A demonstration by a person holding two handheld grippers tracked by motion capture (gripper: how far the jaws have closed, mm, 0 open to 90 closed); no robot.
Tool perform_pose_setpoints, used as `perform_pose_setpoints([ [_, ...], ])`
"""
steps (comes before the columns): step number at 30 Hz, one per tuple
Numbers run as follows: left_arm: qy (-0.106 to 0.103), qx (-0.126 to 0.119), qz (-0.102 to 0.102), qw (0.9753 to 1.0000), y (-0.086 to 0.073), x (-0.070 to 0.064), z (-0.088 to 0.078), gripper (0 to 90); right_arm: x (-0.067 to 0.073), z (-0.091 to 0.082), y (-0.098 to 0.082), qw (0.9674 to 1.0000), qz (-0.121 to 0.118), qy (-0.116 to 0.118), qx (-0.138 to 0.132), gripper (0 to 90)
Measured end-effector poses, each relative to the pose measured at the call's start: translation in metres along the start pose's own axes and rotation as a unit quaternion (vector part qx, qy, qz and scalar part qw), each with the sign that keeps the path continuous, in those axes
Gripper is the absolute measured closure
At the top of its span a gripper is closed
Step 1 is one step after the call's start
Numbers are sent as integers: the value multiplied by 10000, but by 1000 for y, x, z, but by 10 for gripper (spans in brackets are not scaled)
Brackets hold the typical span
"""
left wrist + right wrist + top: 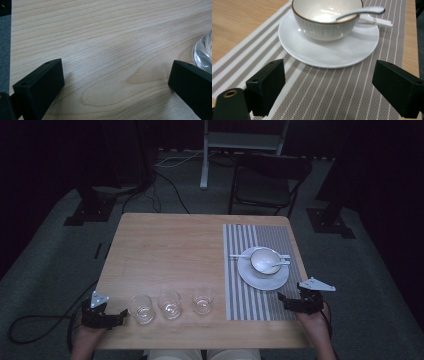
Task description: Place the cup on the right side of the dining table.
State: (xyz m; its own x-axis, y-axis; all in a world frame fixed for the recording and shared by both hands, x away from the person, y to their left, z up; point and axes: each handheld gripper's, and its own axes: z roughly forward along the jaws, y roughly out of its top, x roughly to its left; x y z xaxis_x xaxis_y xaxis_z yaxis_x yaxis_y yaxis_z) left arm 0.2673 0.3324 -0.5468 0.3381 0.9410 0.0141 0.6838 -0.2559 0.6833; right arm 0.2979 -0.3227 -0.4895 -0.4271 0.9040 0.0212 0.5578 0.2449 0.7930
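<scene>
while both hands wait at the table's near edge | left gripper wide, nearest glass just beside its right jaw | right gripper wide, bowl on plate ahead, far-left

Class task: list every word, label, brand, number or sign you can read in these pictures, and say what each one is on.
None can be read. The glasses, bowl, spoon, plate, striped placemat, table and both grippers, left gripper and right gripper, show no lettering.
</scene>
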Motion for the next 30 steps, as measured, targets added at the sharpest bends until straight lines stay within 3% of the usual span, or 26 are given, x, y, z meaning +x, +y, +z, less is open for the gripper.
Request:
perform_pose_setpoints([
  [16, -2, 0, 2, 10000, 0, 0, 0, 7, 17, 2, 33, 9990, -221, 298, -249, 108],
  [23, -9, -6, 6, 10000, 0, 0, 0, 7, 28, 5, 46, 9983, -377, 304, -334, 108],
  [30, -10, -7, 7, 10000, 0, 0, 0, 7, 43, 10, 64, 9961, -490, 572, -462, 108],
])
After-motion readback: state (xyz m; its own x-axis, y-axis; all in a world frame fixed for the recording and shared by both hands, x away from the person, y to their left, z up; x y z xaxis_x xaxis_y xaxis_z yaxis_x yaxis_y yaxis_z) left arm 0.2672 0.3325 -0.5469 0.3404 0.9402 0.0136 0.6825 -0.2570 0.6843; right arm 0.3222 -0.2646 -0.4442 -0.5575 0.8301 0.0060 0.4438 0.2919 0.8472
